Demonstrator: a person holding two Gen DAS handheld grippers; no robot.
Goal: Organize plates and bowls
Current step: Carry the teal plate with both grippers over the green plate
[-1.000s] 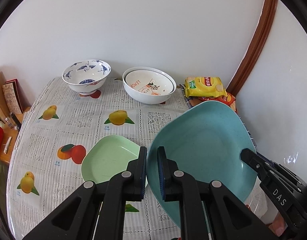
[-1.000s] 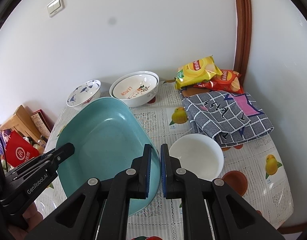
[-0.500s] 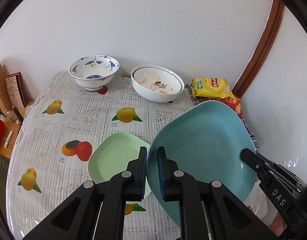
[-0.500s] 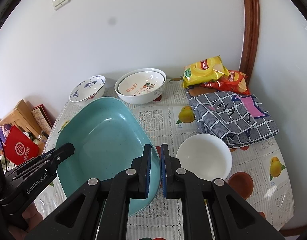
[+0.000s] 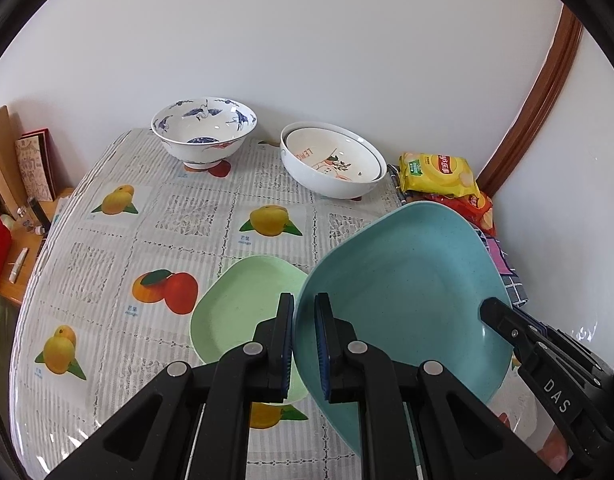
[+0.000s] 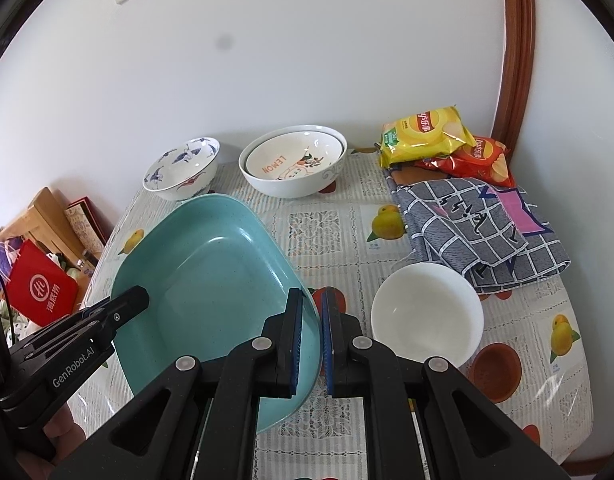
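Between both grippers, teal plate (image 5: 407, 292)

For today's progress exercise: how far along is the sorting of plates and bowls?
Done: the lemon bowl sits nested in a larger bowl. In hand: both grippers, left and right, clamp the teal plate's rim. Left: green plate, white bowl, blue-patterned bowl.

Both tongs (image 5: 305, 344) (image 6: 311, 344) clamped, angled downward

Two crisp packets (image 6: 425, 132) lie beside a checked cloth (image 6: 479, 228).
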